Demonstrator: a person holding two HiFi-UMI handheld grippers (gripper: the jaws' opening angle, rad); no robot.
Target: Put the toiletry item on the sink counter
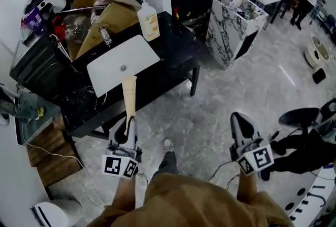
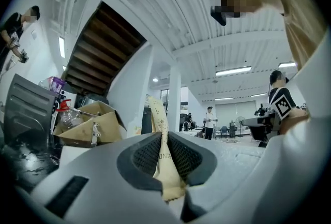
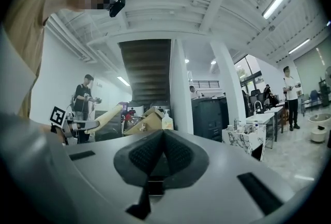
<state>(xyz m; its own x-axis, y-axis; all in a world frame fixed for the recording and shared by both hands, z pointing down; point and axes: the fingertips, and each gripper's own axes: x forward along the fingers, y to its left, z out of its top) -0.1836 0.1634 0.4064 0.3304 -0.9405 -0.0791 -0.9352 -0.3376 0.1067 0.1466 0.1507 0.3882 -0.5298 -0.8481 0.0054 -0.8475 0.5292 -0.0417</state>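
Though slim, tube (image 1: 129,96) between left tongs (image 2: 164,138).

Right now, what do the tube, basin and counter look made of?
Tube: matte beige soft plastic, likely; it squashes flat where gripped. Basin: glossy white, probably ceramic. Counter: black with pale veining, stone or a laminate copy.

Your left gripper (image 1: 127,122) hides the lower end of the tube (image 1: 129,96). Its print is too small to read. At upper left, the cardboard box's (image 1: 105,11) contents are murky; the bottom edge crops your forearms (image 1: 123,194).
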